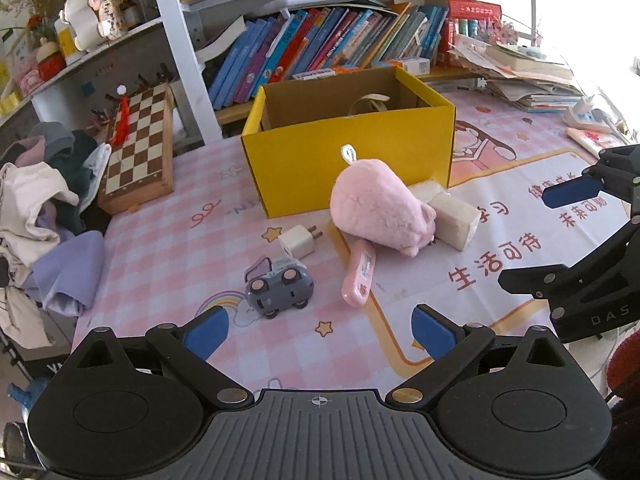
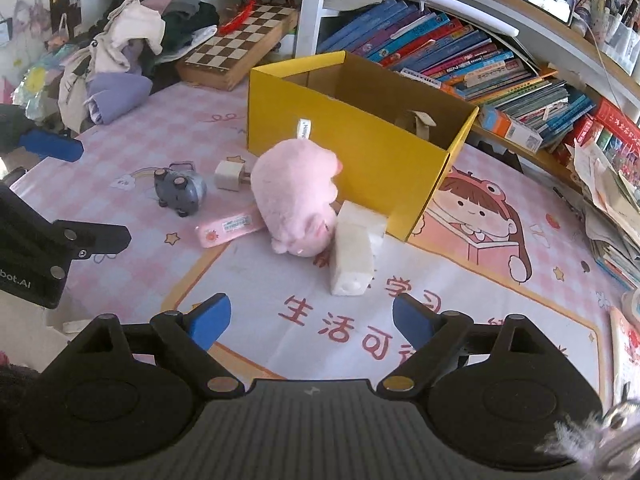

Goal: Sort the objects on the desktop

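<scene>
Grippers (image 1: 320, 332) (image 2: 312, 322) both agape; one plush (image 1: 380, 210), two white blocks (image 2: 352, 258).

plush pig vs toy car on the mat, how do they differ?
The plush pig is pink and furry; the toy car is grey, hard and glossy. The pig is clearly bigger than the car. The pig lies against the yellow box and over the pink brush; the car stands apart, touching neither. Both rest on the mat, outside the box, ungrasped.
</scene>
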The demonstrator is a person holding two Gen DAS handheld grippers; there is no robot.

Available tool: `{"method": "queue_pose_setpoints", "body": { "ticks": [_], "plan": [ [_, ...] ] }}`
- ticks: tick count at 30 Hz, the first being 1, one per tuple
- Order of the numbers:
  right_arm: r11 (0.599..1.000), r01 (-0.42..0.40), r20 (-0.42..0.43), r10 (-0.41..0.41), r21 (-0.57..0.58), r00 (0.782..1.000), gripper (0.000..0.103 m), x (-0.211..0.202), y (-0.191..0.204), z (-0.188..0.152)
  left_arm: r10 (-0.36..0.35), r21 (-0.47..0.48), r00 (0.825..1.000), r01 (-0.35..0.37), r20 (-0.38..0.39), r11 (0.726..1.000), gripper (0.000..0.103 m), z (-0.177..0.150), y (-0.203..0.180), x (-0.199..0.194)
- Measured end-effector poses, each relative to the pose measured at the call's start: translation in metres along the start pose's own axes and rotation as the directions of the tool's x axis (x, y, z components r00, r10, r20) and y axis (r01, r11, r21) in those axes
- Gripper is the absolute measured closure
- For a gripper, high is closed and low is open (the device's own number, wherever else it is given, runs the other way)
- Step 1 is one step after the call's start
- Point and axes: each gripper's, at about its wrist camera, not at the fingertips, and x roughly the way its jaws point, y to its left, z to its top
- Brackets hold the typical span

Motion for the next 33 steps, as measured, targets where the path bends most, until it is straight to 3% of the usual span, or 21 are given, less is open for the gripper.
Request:
{"method": "queue_pose_setpoints", "body": {
  "ticks": [7, 17, 26, 33],
  "plan": [
    [0.999, 0.006, 0.003, -0.006, 0.051, 1.000, 0.015, -0.001, -0.004, -0.001, 0.014, -0.017, 1.000, -0.014, 0.006, 1.000, 0.003, -0.004, 0.008, -0.003],
    [0.999, 0.048, 0.020, -0.048, 0.004, 0.999, 0.014, 0.012, -0.005, 0.006, 0.024, -0.033, 0.999, -0.023, 0.037, 0.999, 0.003, -0.002, 0.022, 0.004],
    [0.997, 0.049, 0.036, -0.051, 0.055, 0.998, 0.014, 0.018, 0.001, -0.008, 0.003, -0.064, 1.000, -0.002, 0.011, 0.998, 0.004, -0.023, 0.019, 0.014],
    [0.998, 0.049, 0.070, -0.051, 0.041, 0.996, 0.014, 0.025, 0.006, -0.013, 0.001, -0.090, 0.998, 0.004, 0.061, 0.996, 0.004, -0.026, 0.022, 0.024]
  ]
}}
